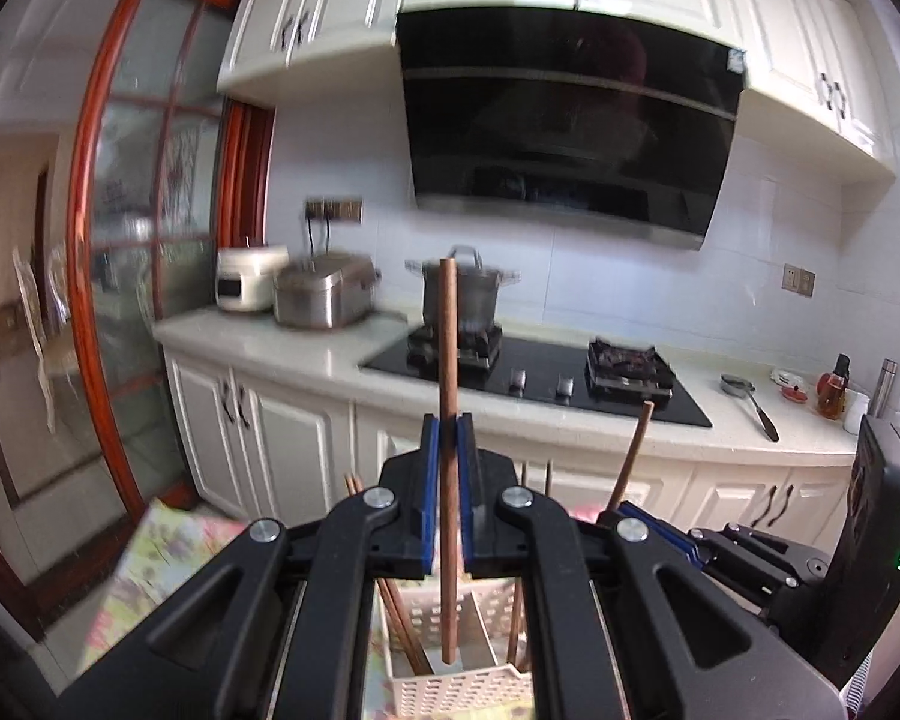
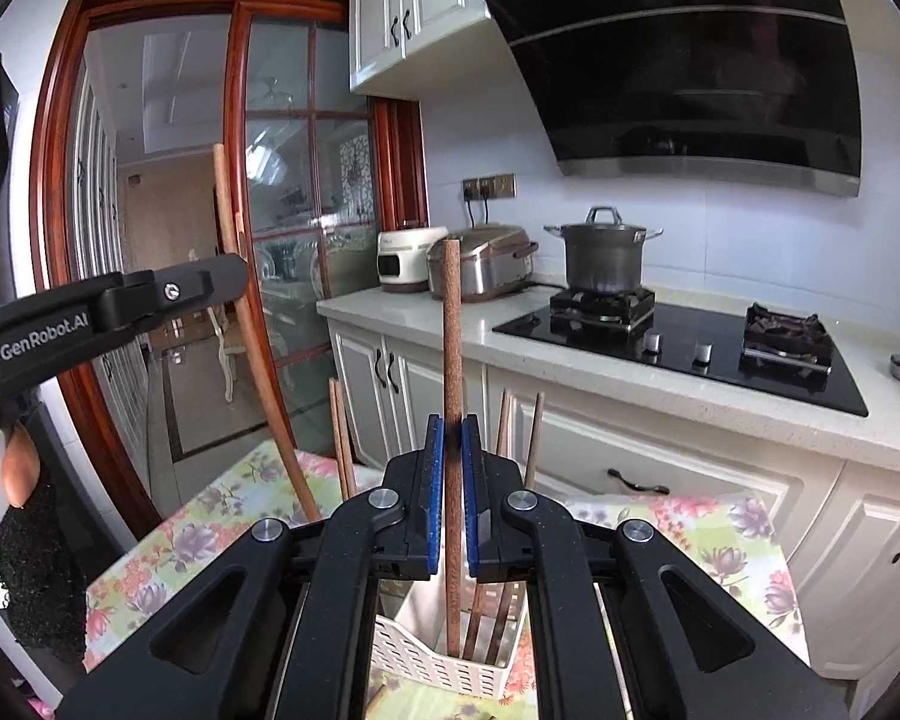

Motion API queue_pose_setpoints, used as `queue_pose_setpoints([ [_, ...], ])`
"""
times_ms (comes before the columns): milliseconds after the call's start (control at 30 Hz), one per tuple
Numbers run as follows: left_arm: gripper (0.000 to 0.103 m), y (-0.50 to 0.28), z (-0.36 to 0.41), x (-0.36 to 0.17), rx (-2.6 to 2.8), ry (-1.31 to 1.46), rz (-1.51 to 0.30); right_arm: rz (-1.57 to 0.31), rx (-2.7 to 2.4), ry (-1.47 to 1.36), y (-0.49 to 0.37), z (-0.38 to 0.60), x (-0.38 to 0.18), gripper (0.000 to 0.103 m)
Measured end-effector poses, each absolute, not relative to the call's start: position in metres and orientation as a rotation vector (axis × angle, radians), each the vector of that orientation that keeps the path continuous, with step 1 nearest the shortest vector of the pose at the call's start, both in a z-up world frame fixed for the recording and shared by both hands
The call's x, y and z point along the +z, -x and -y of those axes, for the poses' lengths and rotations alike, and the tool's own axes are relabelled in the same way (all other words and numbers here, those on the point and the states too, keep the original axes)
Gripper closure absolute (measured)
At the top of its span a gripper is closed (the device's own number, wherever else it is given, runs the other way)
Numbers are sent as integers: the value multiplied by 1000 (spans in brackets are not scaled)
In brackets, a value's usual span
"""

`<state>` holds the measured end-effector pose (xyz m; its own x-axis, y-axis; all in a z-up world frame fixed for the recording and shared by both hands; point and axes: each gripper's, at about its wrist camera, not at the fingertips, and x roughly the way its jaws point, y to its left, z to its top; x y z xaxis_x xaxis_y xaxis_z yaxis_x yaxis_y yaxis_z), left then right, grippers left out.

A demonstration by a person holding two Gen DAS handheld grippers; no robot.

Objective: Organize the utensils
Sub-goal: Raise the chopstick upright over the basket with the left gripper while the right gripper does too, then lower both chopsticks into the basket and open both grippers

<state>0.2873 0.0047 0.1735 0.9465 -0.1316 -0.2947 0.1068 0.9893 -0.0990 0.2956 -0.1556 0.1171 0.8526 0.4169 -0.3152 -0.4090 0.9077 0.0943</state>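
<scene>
Left wrist view first: the left hand-held gripper (image 1: 448, 426) has its blue pads pinched tight around a brown wooden chopstick (image 1: 448, 360), which stands upright, long axis vertical. Its lower tip hangs just inside the white perforated basket (image 1: 450, 687) directly below, so the coming move looks like a straight drop, no sideways travel needed. More brown sticks already lean in the basket's compartments. Off to the right, the right hand-held gripper (image 1: 621, 516) shows with a second stick (image 1: 630, 456) slanting up from it.

Now the right wrist view: the right gripper, jaws closed, clamps its own chopstick (image 2: 452, 354), again near-vertical, with the lower end already down among the sticks (image 2: 528, 438) standing in the basket (image 2: 438, 666). The basket sits on the desk (image 2: 168, 546) with its floral cloth (stove and pot well behind). The left gripper (image 2: 210, 285) reaches in from the left, its stick (image 2: 252, 330) bowed by the lens and angled toward the basket.

Both sticks look slim, smooth and dark reddish-brown. My call: the right one is deeper in, so likeliest to be let go first.
</scene>
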Motion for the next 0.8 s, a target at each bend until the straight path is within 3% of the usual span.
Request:
queue_pose_setpoints([
  [400, 96, -340, -11, 96, -170, 82, -539, -478, 453, -30, -324, 148, 74, 94],
  [467, 90, -341, -15, 89, -161, 93, -552, -488, 449, -47, -326, 150, 71, 89],
  [600, 64, -333, -27, 86, -129, 108, -527, -482, 439, -63, -324, 155, 70, 68],
  [700, 58, -324, -35, 88, -103, 112, -501, -472, 428, -68, -321, 159, 72, 68],
  [800, 45, -310, -40, 90, -80, 112, -475, -466, 420, -77, -316, 164, 72, 68],
])
